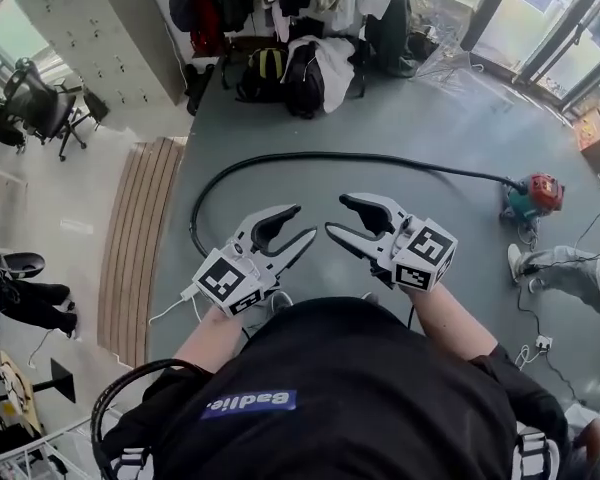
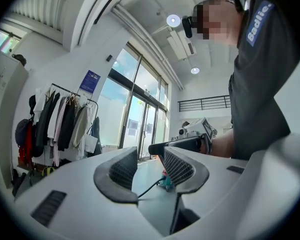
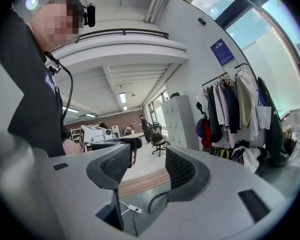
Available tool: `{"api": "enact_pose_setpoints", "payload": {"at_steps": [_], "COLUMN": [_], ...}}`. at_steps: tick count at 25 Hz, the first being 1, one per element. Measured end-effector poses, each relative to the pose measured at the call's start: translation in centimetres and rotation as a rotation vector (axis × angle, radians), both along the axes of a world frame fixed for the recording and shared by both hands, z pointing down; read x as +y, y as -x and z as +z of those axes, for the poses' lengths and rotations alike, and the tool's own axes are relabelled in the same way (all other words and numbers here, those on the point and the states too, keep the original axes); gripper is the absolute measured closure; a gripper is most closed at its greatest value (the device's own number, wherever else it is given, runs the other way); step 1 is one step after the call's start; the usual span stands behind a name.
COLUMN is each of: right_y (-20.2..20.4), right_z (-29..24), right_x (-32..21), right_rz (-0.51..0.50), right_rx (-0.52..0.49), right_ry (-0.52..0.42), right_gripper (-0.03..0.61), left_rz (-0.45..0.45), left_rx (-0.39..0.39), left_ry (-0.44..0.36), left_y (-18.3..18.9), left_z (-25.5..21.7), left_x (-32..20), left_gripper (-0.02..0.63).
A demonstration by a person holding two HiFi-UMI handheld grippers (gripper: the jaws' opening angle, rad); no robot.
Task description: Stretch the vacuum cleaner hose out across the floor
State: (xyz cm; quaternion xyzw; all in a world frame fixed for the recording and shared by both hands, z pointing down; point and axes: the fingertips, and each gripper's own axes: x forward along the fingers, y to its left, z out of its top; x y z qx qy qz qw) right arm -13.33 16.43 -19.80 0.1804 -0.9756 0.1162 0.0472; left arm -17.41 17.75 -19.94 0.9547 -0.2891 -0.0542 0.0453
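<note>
A long black hose lies on the grey floor. It curls from near my left side in an arc and runs right to a red and teal vacuum cleaner. Both grippers hover above the floor in front of my chest, tips facing each other and apart from the hose. My left gripper is open with nothing between its jaws. My right gripper is open and empty too. The left gripper view shows the vacuum cleaner beyond the gap. In the right gripper view, a bend of hose lies below.
A clothes rack with coats and bags stands at the back, grey lockers and an office chair at the left. A wooden strip borders the grey floor. A person's legs and a power strip are at the right.
</note>
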Motion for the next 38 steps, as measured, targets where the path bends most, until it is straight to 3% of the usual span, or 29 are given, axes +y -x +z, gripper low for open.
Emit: {"api": "enact_pose_setpoints", "payload": {"at_steps": [3,6,9,14,21,27,38], "right_y": [-2.6,-5.3,-7.8,-10.0,-11.3,-10.6,-9.2], "right_z": [-1.8,-2.7,-2.9,-3.1,-2.8,-2.4,-2.3], "right_x": [1.1,2.2,3.4,4.7,5.7,6.0,6.2], "right_rz": [-0.034,-0.049,-0.034,-0.020,0.017,0.034,0.041], "right_rx": [-0.070,-0.121,-0.131,-0.139,-0.091,-0.069,-0.054], "right_ry": [-0.029,-0.062,-0.073,-0.078,-0.117,-0.107,-0.109], "right_gripper": [0.431,0.520,0.572,0.572,0.574,0.574,0.574], "left_rz": [-0.012,0.018,0.047,0.104,0.148,0.161,0.135], "left_rx": [0.040,0.020,0.021,0.018,-0.003,0.001,-0.012], "left_ry": [0.001,-0.012,0.008,0.026,0.021,0.054,0.042], "left_y": [-2.5,-5.6,-8.5,-11.9,-13.7,-13.6,-11.8], "left_z": [-1.5,-2.3,-2.9,-3.2,-2.3,-1.0,-0.6], "left_x": [0.7,1.2,1.7,2.5,3.9,4.8,5.5], "left_gripper": [0.512,0.588,0.604,0.604,0.604,0.604,0.604]}}
